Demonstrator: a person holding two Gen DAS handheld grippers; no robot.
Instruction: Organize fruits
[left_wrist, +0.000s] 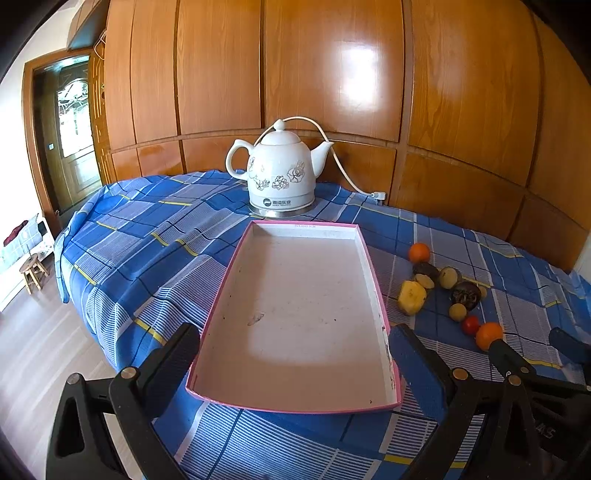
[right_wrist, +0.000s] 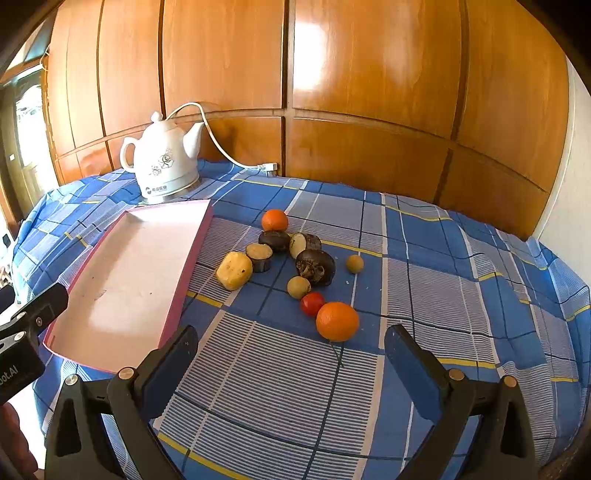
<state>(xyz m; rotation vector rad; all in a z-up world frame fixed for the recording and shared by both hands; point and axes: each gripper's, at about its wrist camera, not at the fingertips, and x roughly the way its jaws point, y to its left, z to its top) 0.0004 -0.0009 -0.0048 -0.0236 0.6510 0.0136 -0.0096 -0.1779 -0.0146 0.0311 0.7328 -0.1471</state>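
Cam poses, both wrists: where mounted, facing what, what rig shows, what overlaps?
Left wrist: behind the open left tool, facing the empty pink-rimmed white tray and white ceramic kettle; right tool shows at the right edge.
Right wrist: behind the open right tool, facing the fruit cluster, nearest orange tangerine; left tool shows at the left edge.
Shared: tray, kettle, fruits, blue checked tablecloth.

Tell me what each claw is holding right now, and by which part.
Nothing is held. The left claw is open around the near end of the tray; the right claw is open over bare tablecloth.
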